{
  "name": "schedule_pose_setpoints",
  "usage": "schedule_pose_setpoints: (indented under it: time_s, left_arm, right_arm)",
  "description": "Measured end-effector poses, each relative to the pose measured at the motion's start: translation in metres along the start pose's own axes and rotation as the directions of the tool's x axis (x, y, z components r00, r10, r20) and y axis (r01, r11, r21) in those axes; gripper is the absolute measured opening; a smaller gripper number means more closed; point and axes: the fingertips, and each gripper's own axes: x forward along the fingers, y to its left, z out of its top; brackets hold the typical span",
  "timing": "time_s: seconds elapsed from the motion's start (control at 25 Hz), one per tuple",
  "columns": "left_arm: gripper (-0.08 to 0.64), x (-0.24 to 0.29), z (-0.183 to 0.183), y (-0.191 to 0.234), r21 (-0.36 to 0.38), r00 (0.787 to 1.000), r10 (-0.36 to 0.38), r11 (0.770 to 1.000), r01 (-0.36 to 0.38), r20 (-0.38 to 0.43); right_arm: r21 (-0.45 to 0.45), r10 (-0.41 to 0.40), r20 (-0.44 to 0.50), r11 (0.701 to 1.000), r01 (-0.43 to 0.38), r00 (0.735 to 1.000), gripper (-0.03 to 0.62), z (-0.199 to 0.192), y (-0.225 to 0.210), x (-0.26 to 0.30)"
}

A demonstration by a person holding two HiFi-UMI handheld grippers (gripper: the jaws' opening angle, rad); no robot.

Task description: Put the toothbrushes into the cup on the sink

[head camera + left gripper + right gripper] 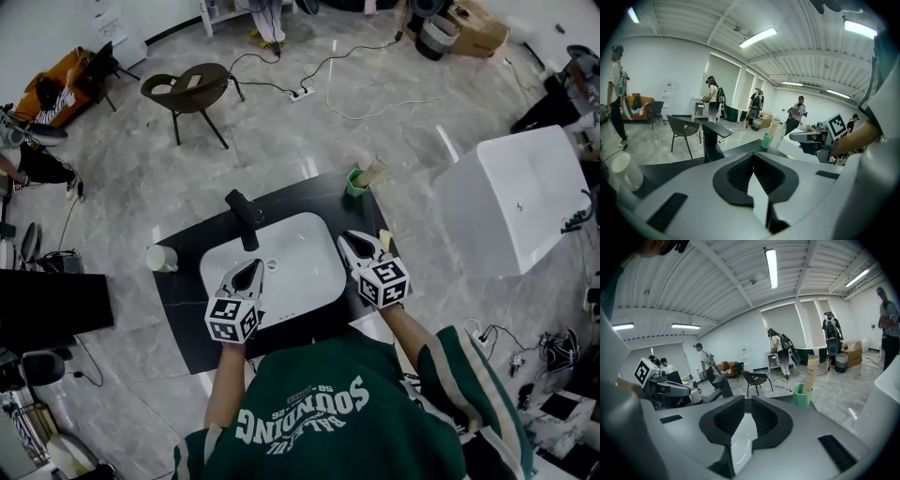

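Head view: both grippers hang side by side over the near edge of the sink, and neither carries anything. The left gripper has its jaws pinched together, with only white basin showing past them. The right gripper is the same, pads all but touching and empty. The green cup sits ahead and to the right of the right gripper, well apart from it, on the black counter. A tan item stands tilted in the cup, probably toothbrushes or their pack; can't confirm. A small pale piece lies on the counter just right of the right gripper, too small to identify. The faucet is ahead of the left gripper and a white cup is off to its left. My read: closed, empty jaws parked over the basin look like a rest pose, not a carry. If the pale piece is a brush, the right gripper is best placed to take it.
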Motion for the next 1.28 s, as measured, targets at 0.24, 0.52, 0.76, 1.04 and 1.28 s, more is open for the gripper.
schedule_pose_setpoints:
  time_s: [0.24,0.52,0.76,1.04,1.28]
  left_arm:
    - [0.011,0.005,0.002,0.002,-0.003,1.000,-0.001,1.000,0.001,-0.001]
    - [0.011,0.003,-0.001,0.001,-0.006,1.000,0.011,1.000,-0.011,-0.010]
    - [0.011,0.000,-0.006,0.003,-0.018,0.999,0.035,0.999,-0.035,-0.020]
    - [0.011,-0.012,-0.016,0.006,-0.052,0.996,0.086,0.995,-0.086,-0.018]
    - [0.011,-0.021,-0.031,0.004,-0.095,0.992,0.122,0.988,-0.124,-0.034]
  right_arm:
    - [-0.004,-0.128,-0.102,0.992,0.129,0.986,0.109,-0.035,-0.063,-0.022]
    - [0.060,-0.289,-0.349,0.943,0.329,0.891,0.183,-0.107,-0.147,-0.052]
    - [0.240,-0.342,-0.480,0.835,0.495,0.808,0.190,-0.142,-0.181,-0.052]
    - [0.239,-0.269,-0.591,0.843,0.483,0.761,0.191,-0.170,-0.182,-0.033]
    - [0.164,-0.260,-0.651,0.869,0.467,0.713,0.163,-0.179,-0.186,-0.035]
